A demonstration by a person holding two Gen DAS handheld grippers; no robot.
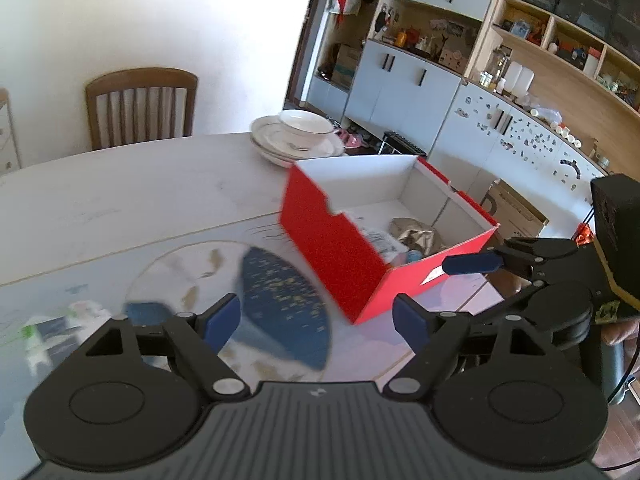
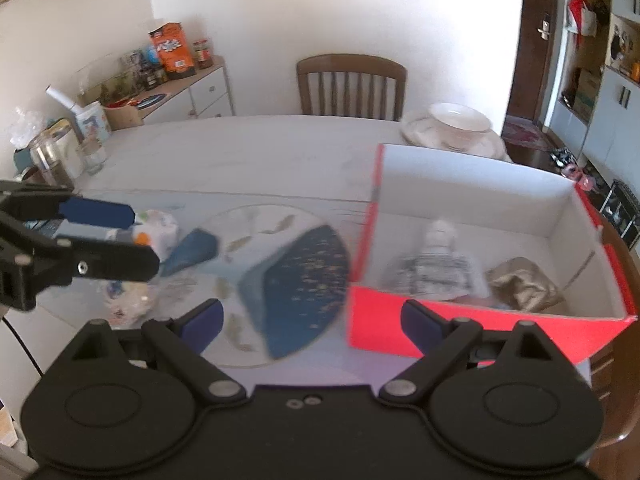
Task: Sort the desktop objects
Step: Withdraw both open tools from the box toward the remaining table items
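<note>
A red box [image 1: 340, 256] with a white inside stands on the table's right part; it also shows in the right wrist view [image 2: 480, 320]. It holds a striped doll [image 2: 436, 260] and a crumpled gold bag [image 2: 524, 284]. My left gripper [image 1: 316, 320] is open and empty, above a round blue-and-white mat [image 1: 280, 300], left of the box. My right gripper [image 2: 312, 320] is open and empty, above the mat [image 2: 296, 272] by the box's near left corner. Loose items lie at the left: a blue pouch [image 2: 194, 254] and white packets [image 2: 156, 228].
Stacked white plates with a bowl [image 1: 296, 136] stand behind the box. A wooden chair [image 2: 352, 84] is at the table's far side. Jars and glasses [image 2: 60, 156] stand at the far left. Cabinets and shelves [image 1: 480, 80] fill the right.
</note>
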